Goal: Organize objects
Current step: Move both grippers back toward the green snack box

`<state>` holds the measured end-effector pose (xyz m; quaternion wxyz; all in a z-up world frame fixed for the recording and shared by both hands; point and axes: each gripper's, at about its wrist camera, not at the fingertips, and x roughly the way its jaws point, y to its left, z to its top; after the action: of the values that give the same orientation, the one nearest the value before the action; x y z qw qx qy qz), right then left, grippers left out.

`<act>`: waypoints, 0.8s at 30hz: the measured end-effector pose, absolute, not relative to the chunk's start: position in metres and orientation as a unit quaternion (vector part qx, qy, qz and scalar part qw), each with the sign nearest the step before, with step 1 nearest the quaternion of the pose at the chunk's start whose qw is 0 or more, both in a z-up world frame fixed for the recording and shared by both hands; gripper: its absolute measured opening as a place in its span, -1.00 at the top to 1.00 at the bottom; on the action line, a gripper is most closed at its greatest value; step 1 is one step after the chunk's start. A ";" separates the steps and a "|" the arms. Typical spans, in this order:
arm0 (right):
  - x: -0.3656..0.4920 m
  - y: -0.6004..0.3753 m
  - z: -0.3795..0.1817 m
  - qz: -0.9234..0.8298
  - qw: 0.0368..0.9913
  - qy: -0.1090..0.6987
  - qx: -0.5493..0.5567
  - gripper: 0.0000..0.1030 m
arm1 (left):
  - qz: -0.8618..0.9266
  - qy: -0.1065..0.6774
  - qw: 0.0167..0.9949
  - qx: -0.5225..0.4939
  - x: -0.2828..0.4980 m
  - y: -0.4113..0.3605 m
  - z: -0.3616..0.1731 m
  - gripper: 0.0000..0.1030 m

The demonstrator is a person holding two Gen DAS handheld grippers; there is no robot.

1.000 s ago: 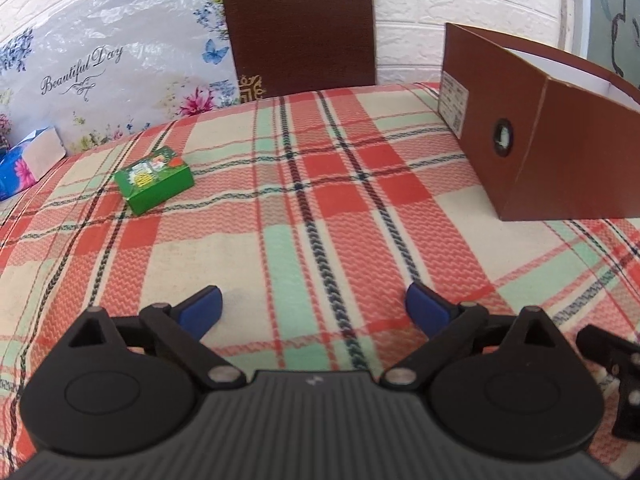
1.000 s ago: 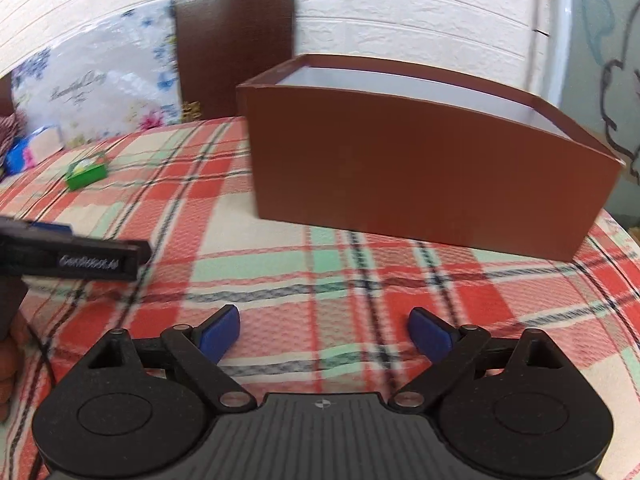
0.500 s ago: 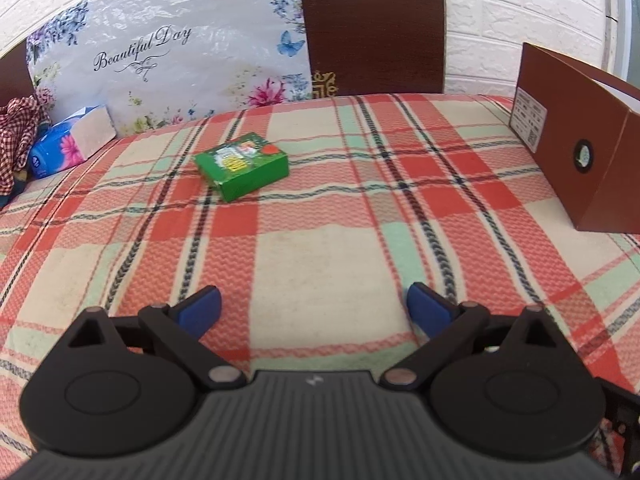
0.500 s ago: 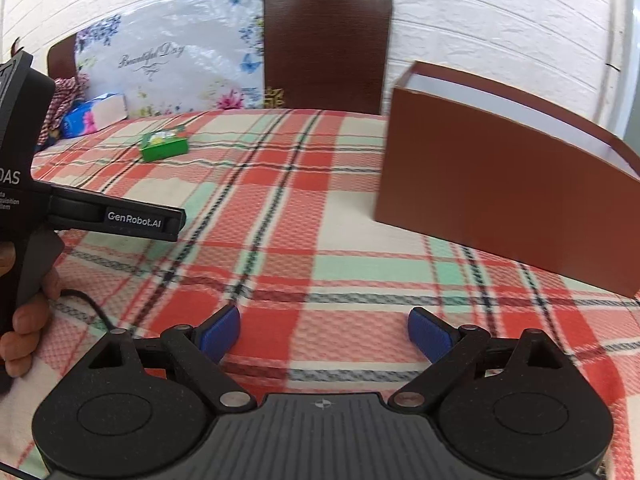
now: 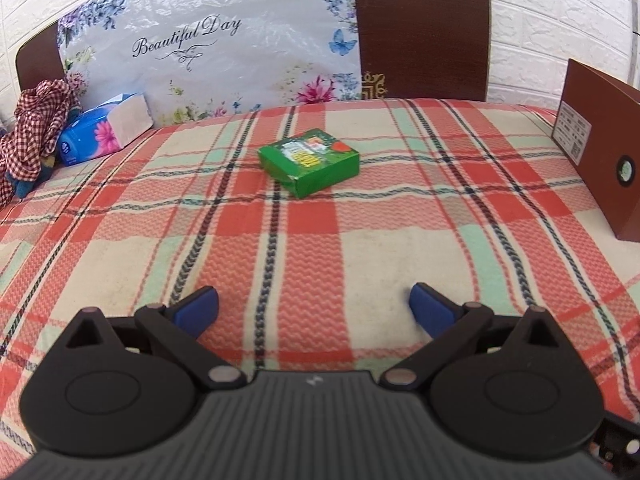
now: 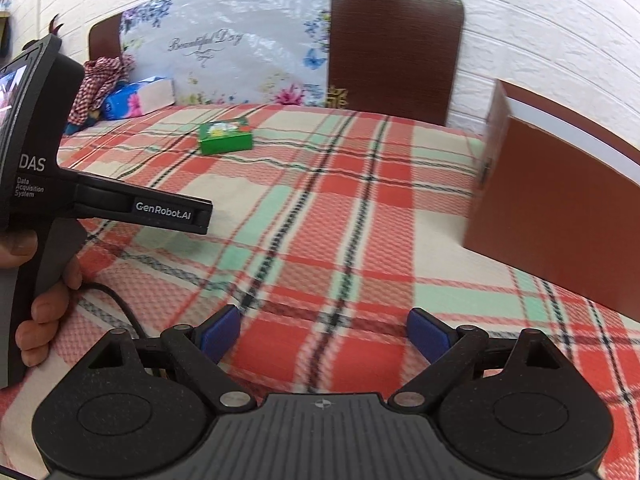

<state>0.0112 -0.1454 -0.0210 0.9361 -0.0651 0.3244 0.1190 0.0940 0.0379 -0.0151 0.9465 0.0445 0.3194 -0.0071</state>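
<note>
On the plaid blanket of the bed [image 5: 320,248], the small green box [image 5: 309,168] lies flat, well ahead of the left tongs [image 5: 314,308] — spread wide, holding nothing. The right tongs [image 6: 323,334] are spread and empty too, the brown box [image 6: 560,216] off to their right. I'd worry about the soft blanket — blue pads [image 5: 198,307] coming down could snag cloth, or nudge that light carton aside.

One green box [image 5: 309,167], one brown box [image 5: 600,160], one tissue pack [image 5: 105,130] and one checked cloth [image 5: 34,132] are lying there.
</note>
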 end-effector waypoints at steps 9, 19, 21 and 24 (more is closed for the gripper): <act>0.018 -0.121 -0.022 0.143 0.933 0.324 -0.072 -0.75 | -0.009 0.319 0.946 0.047 0.099 0.054 -0.015 -1.00; 0.026 -0.102 -0.022 0.162 0.931 0.320 -0.074 -0.79 | 0.005 0.314 0.948 0.057 0.102 0.070 -0.014 -1.00; 0.027 -0.101 -0.022 0.163 0.931 0.319 -0.073 -0.80 | 0.014 0.319 0.947 0.044 0.105 0.083 -0.015 -1.00; 0.029 -0.098 -0.022 0.167 0.930 0.319 -0.073 -0.80 | 0.034 0.320 0.946 0.037 0.108 0.101 -0.015 -1.00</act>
<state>0.0292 -0.0977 -0.0215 0.9300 -0.0734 0.3191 0.1668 0.1080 0.1013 -0.0146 0.9460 0.0368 0.3202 0.0342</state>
